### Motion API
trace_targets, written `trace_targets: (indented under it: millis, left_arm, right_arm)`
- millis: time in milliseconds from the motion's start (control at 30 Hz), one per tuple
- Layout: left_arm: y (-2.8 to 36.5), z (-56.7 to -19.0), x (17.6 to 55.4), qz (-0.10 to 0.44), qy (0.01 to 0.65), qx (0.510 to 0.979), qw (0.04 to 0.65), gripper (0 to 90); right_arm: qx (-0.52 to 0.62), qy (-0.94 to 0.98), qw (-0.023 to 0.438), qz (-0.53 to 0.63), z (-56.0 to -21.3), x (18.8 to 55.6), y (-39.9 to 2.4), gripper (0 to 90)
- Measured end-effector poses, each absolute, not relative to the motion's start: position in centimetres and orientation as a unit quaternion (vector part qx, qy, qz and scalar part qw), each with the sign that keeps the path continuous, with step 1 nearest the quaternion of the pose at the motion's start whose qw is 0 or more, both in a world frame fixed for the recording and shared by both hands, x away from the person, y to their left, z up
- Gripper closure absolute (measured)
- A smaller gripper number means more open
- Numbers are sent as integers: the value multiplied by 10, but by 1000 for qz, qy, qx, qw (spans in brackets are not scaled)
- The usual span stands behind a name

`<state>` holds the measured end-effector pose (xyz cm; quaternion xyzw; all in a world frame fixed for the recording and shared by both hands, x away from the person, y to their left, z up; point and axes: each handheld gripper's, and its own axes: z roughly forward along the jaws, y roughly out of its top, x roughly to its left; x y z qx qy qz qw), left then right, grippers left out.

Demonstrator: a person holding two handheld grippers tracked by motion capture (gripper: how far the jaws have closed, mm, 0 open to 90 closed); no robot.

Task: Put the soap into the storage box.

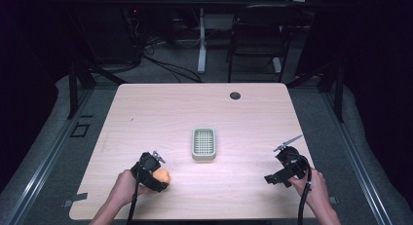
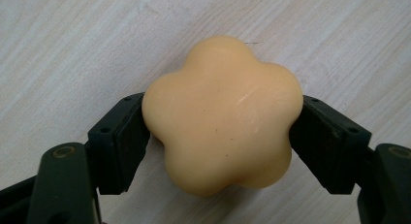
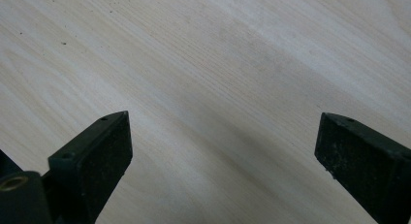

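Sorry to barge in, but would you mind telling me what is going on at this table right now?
A person is working with a handheld gripper in each hand. The left gripper is shut on a pale orange flower-shaped soap near the table's front left edge. The right gripper is open above bare wood at the right. A small white slotted soap dish waits in the middle.

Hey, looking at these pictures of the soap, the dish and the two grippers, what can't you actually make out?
- Underside of the flower-shaped soap, left gripper view: hidden by its own body and the pads clamping it.
- Most of the soap, high view: covered by the left gripper.
- Inside of the soap dish, high view: too small to tell whether anything lies on its grid.
- Right gripper pads, right gripper view: cut off by the bottom edge.
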<state>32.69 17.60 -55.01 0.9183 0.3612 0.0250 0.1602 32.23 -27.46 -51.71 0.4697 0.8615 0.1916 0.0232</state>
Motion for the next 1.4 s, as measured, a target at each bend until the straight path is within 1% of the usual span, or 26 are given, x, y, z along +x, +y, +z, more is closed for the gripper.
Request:
trace_targets:
  millis: [467, 667, 1400]
  left_arm:
    - [177, -550, 327, 27, 358, 919, 164, 254]
    - [179, -547, 327, 27, 358, 918, 169, 254]
    - [185, -533, 325, 37, 360, 914, 184, 257]
  right_arm:
    - [469, 861, 24, 193, -517, 322, -275, 63]
    - [469, 862, 29, 188, -517, 322, -276, 63]
    - [469, 863, 27, 186, -517, 323, -276, 63]
